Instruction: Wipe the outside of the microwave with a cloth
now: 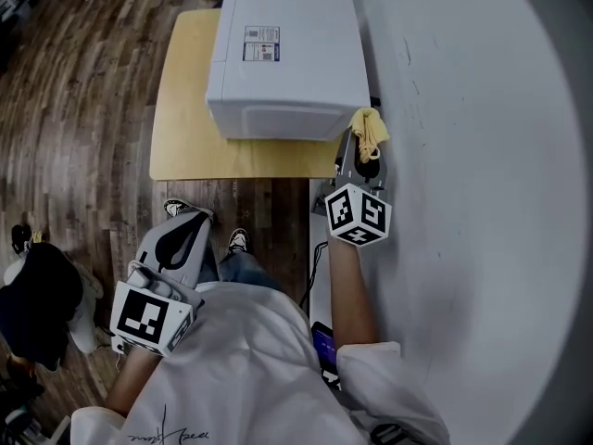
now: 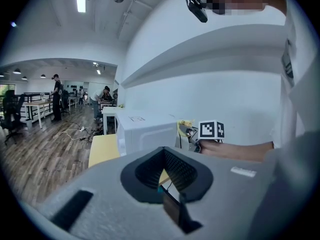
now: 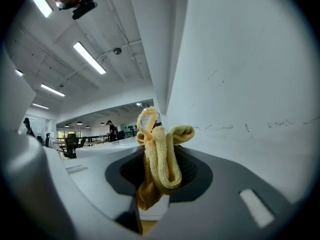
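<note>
A white microwave (image 1: 283, 44) stands on a light wooden table (image 1: 185, 142), close to the white wall (image 1: 463, 156). My right gripper (image 1: 363, 156) is at the microwave's front right corner, in the narrow gap beside the wall. It is shut on a folded yellow cloth (image 1: 371, 130), which bulges out past the fingers in the right gripper view (image 3: 161, 156). My left gripper (image 1: 190, 225) hangs low by my left leg, well off the table, shut with nothing in it. From the left gripper view the microwave (image 2: 145, 131) and the cloth (image 2: 186, 124) show ahead.
Dark wood floor (image 1: 74, 109) lies left of and in front of the table. A black bag or chair (image 1: 37, 304) sits at my left. Desks and several people (image 2: 57, 96) are far off across the room. A cable (image 1: 318, 258) hangs by the table's right edge.
</note>
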A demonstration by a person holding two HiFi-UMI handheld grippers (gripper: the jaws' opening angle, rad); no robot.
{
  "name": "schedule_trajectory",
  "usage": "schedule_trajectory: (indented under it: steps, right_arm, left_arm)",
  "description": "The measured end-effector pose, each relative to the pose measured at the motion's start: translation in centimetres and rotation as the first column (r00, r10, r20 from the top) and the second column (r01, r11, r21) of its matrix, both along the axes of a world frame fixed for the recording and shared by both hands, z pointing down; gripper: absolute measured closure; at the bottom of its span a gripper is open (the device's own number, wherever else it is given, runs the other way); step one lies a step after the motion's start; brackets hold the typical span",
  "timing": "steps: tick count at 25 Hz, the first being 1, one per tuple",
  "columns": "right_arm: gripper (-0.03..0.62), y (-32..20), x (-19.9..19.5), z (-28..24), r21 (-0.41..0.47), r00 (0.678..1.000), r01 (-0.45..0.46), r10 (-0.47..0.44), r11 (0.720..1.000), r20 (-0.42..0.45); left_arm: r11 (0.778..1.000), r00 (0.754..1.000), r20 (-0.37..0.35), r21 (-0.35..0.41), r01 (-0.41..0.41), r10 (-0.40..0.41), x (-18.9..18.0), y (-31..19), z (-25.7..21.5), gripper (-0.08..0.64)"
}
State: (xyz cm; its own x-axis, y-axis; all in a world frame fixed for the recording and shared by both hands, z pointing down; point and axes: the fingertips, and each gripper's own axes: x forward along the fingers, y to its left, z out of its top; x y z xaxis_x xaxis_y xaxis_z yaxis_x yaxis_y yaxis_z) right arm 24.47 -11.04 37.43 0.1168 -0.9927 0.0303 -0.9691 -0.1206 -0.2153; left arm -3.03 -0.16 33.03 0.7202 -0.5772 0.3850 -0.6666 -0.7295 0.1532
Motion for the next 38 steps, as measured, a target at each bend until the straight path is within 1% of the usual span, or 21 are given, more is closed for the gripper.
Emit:
schedule_trajectory:
  steps: [4, 7, 10, 13, 27, 33, 38]
  right_arm:
    - [0.486, -0.8, 0.3, 0.3, -0.007, 0.999, -0.032, 0.032, 0.999, -0.032]
    - [0.486, -1.3, 0.2, 0.3, -0.012, 0.998, -0.036, 0.035, 0.999, -0.051]
    - [0.486, -1.7, -0.3, 0.4, -0.008, 0.998, -0.038, 0.038, 0.999, -0.046]
    - [0.486, -1.9, -0.9, 0.5, -0.004, 0.999, -0.038, 0.038, 0.999, -0.036]
    - [0.485, -2.2, -2.9, 1.1, -0.018, 0.999, -0.014, 0.014, 1.0, -0.03]
    - [0.483, -2.3, -3.8, 1.2, -0.02, 0.999, 0.016, -0.017, 1.0, -0.034]
    - [0.482, -2.4, -4.7, 1.4, -0.025, 0.998, 0.052, -0.053, 0.998, -0.028]
  left_arm:
    - [1.0, 1.0, -0.006, -0.02, 0.018, -0.018, -0.4, -0.1, 0.6, 0.569]
    - [0.999, 1.0, 0.0, -0.032, 0.023, -0.023, -0.8, 0.3, 1.0, 0.569]
    - [0.999, 1.0, 0.016, -0.048, 0.024, -0.024, -1.6, 0.5, 1.8, 0.569]
    - [0.998, 0.999, 0.014, -0.056, 0.036, -0.035, -2.1, 0.2, 1.9, 0.569]
    - [0.998, 1.0, 0.011, -0.051, 0.026, -0.026, -3.0, -0.6, 1.9, 0.569]
    - [0.998, 1.0, 0.008, -0.051, 0.029, -0.028, -3.1, -0.8, 2.0, 0.569]
    - [0.999, 0.998, 0.041, -0.007, 0.039, -0.038, -3.0, -1.1, 1.9, 0.569]
